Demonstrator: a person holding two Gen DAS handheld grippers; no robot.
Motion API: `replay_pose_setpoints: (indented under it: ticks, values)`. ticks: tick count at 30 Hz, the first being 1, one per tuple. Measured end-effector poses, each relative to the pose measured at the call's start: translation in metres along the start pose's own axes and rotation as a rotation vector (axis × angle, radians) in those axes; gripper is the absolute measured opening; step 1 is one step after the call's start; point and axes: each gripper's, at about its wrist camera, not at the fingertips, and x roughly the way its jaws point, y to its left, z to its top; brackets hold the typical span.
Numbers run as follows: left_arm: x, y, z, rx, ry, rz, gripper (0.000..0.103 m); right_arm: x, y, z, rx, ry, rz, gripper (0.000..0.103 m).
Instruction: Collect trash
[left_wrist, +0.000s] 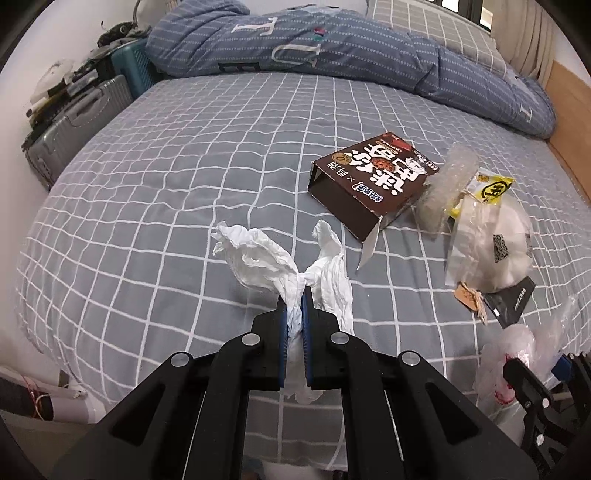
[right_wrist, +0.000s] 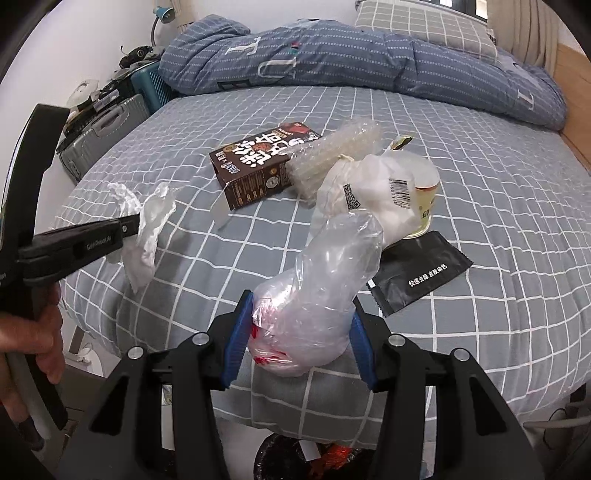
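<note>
My left gripper (left_wrist: 295, 295) is shut on a crumpled white tissue (left_wrist: 258, 258), which is lifted off the grey checked bed sheet (left_wrist: 166, 184). In the right wrist view the same gripper (right_wrist: 129, 225) holds the tissue (right_wrist: 151, 229) at the left, with a hand on its handle. My right gripper (right_wrist: 303, 306) is shut on a clear plastic bag with red print (right_wrist: 325, 280). On the bed lie a brown snack box (right_wrist: 258, 170), a roll of bubble wrap (right_wrist: 332, 155), a white bag with a QR code (right_wrist: 373, 195) and a black sachet (right_wrist: 417, 273).
A folded blue quilt (left_wrist: 332, 48) lies across the far side of the bed. Grey and teal suitcases (left_wrist: 74, 122) stand at the left. A wooden bed side (left_wrist: 569, 99) runs along the right. A dark bin with red wrappers (right_wrist: 295, 458) sits below the bed's near edge.
</note>
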Motion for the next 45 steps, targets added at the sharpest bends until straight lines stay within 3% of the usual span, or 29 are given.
replay_pose_setpoints:
  ticks: [22, 45]
  values:
    - [-0.065, -0.012, -0.041, -0.001, -0.064, -0.063, 0.006, -0.055, 0.003, -0.014, 0.012, -0.050, -0.039, 0.047]
    - [-0.111, -0.030, -0.103, -0.016, -0.053, -0.127, 0.006, -0.115, -0.005, -0.054, 0.022, -0.078, -0.078, 0.047]
